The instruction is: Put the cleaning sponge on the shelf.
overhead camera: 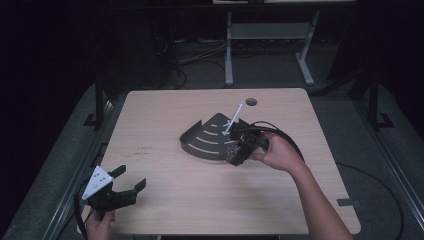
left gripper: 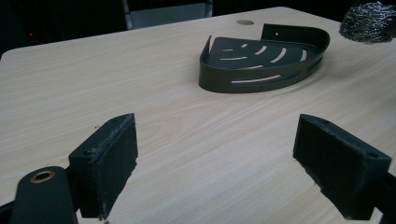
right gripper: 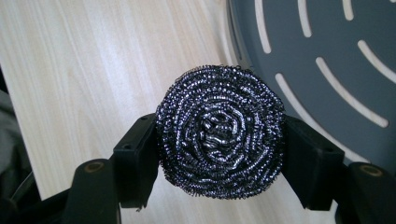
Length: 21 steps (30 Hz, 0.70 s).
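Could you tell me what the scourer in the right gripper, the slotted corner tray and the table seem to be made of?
Scourer: coiled steel wire by the look, shiny, glinting strands.
Corner tray: probably painted metal, matte dark grey, thin walls with cleanly cut slots; hard plastic is possible.
Table: pale wood-grain top, likely laminate, smooth and even.

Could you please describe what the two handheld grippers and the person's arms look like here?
Both are black. The left gripper carries a grey three-cornered plate and trails a black cable; its jaw pads look rough and foam-like. The right gripper trails a looping black cable. The forearms are bare, with no sleeves visible.
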{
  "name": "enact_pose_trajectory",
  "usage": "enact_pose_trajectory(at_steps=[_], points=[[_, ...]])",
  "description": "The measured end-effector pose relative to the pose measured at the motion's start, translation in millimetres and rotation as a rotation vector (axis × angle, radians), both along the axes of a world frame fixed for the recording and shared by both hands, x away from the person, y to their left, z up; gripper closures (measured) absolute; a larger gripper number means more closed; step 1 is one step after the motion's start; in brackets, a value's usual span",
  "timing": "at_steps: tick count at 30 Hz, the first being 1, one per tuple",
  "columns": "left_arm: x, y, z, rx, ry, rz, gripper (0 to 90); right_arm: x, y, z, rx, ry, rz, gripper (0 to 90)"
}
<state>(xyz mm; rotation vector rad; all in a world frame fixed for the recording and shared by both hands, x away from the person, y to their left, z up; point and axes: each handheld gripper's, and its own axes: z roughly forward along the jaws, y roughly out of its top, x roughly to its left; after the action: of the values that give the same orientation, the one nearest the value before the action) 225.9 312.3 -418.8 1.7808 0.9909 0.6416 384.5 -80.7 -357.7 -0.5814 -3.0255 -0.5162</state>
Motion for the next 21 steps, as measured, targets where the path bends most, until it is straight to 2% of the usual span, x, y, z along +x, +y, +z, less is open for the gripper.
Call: enact_pose_trajectory(at_steps=[21], points=[[-0.2,-1.2,0.1,0.0,0.001,-0.001,13.3,28.4,14.4,-3.9,0.004,0.017,-0.011,33.0]])
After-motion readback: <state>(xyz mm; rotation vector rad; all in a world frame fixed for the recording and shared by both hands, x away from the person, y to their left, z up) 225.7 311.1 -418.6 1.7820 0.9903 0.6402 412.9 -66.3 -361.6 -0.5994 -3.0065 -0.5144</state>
